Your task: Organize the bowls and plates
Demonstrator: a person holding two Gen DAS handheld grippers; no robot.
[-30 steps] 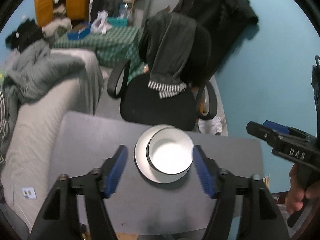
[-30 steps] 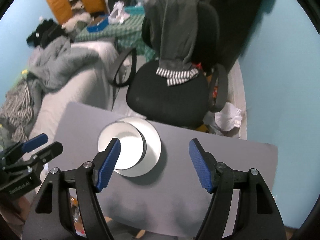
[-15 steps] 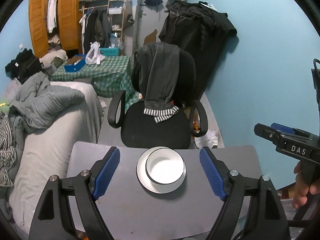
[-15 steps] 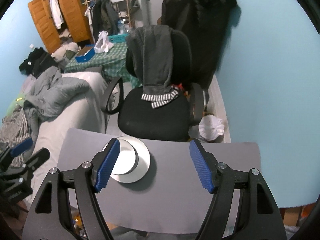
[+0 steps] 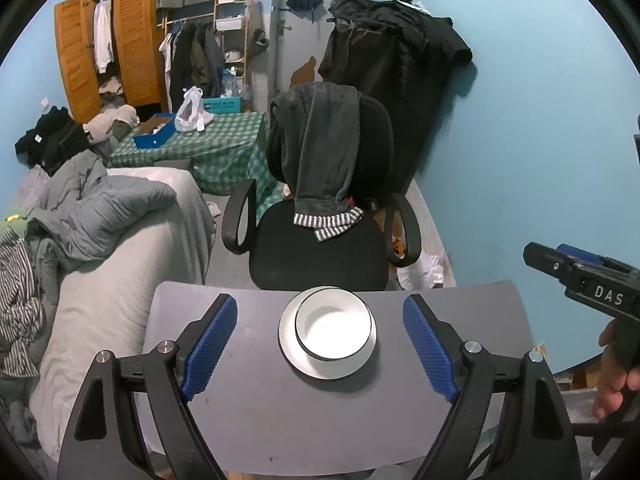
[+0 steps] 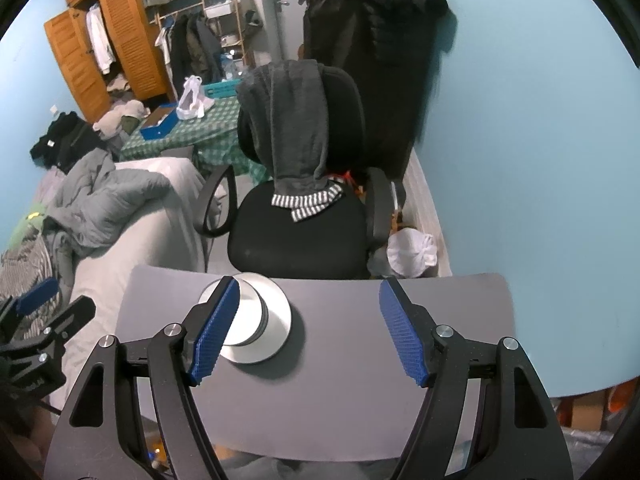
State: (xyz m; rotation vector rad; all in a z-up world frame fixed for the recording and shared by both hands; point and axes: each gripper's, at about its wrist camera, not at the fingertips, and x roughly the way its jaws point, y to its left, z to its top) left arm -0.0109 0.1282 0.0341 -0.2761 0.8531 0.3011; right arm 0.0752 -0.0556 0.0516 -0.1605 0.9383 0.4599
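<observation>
A round white bowl with a dark rim [image 5: 333, 327] sits inside a flat white round plate [image 5: 292, 350] near the far edge of the grey tabletop [image 5: 312, 416]. In the right wrist view, a blue-padded finger covers part of the bowl [image 6: 250, 318] and plate [image 6: 276, 330]. The left gripper [image 5: 320, 346] hangs above the table, fingers spread wide to either side of the dishes, holding nothing. The right gripper [image 6: 310, 330] is likewise released and empty, off to the plate's right. Beyond the table stands a black office chair [image 5: 320, 248] draped with a grey hooded garment [image 5: 320, 148].
</observation>
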